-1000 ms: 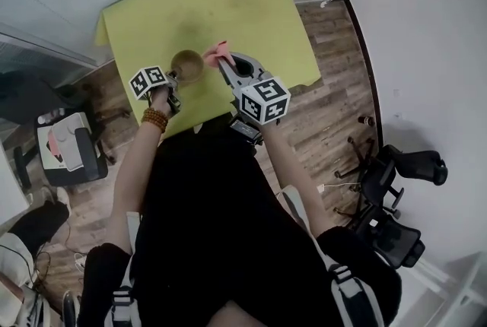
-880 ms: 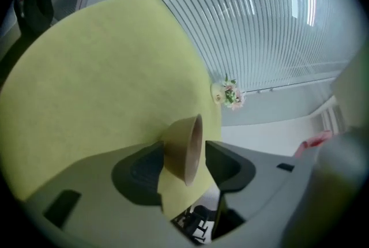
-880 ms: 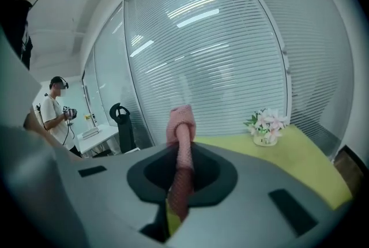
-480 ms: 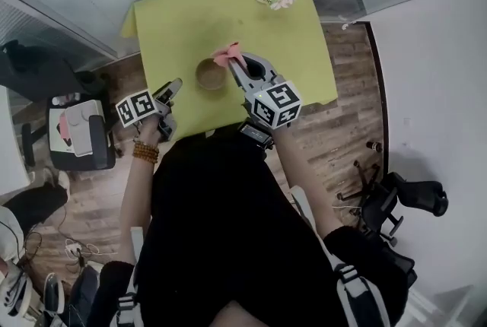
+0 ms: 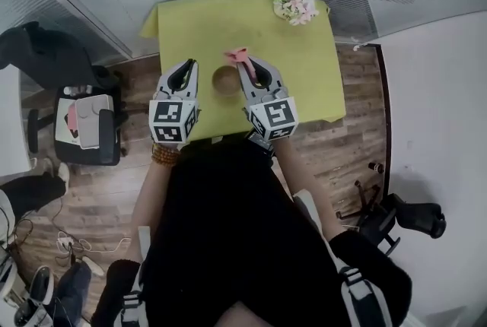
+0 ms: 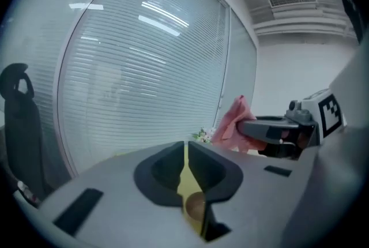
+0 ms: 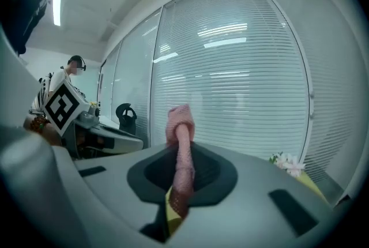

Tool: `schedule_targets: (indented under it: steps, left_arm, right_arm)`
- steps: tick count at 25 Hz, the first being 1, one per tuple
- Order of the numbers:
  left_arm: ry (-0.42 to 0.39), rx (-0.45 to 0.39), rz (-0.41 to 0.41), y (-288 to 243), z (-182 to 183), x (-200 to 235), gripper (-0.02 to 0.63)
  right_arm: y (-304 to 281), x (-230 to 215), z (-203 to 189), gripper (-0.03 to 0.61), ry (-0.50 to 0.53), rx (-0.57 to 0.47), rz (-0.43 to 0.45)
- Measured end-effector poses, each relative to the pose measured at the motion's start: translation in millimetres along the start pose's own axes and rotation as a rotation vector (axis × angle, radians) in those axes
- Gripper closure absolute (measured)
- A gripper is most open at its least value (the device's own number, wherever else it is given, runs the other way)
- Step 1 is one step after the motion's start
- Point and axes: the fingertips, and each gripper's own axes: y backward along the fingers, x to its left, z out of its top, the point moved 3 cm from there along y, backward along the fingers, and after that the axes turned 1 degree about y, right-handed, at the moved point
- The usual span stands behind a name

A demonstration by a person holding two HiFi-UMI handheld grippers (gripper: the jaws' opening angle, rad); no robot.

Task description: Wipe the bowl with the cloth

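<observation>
A small brown bowl [image 5: 225, 80] stands upright on the yellow-green table [image 5: 198, 21]. My right gripper [image 5: 243, 63] hangs just right of it and above it, shut on a bunched pink cloth [image 5: 240, 55]. In the right gripper view the cloth [image 7: 181, 143] sticks up from between the jaws. My left gripper [image 5: 190, 65] is held up at the bowl's left, clear of it. Its jaws have just been closing and now stand shut [image 6: 185, 151] with nothing between them. Through the slit below them I see part of the bowl [image 6: 195, 205].
A bunch of pale flowers [image 5: 294, 4] lies at the table's far right corner. A dark office chair [image 5: 84, 124] stands left of the table and another chair [image 5: 399, 215] at the right. Window blinds run behind the table. A person stands far off in the right gripper view.
My left gripper has left the bowl's side, swung out left with its jaws apart, then risen level with the right gripper and shut. The right gripper has shifted a little with the cloth.
</observation>
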Motion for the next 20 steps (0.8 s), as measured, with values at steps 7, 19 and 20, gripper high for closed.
schedule_targets:
  steps: [7,19,20]
  left_arm:
    - [0.030,0.075,-0.028,-1,-28,-14,0.584]
    - [-0.024,0.088,-0.052,4,-37,-35,0.584]
    - [-0.023,0.089,-0.051,4,-37,-34,0.584]
  right_arm:
    - [11,-3,-6,0.555,-0.001,0.014,-0.004]
    - [28,-10,-14,0.557,0.003,0.017,-0.028]
    - [28,-10,-15,0.557,0.004,0.018,-0.027]
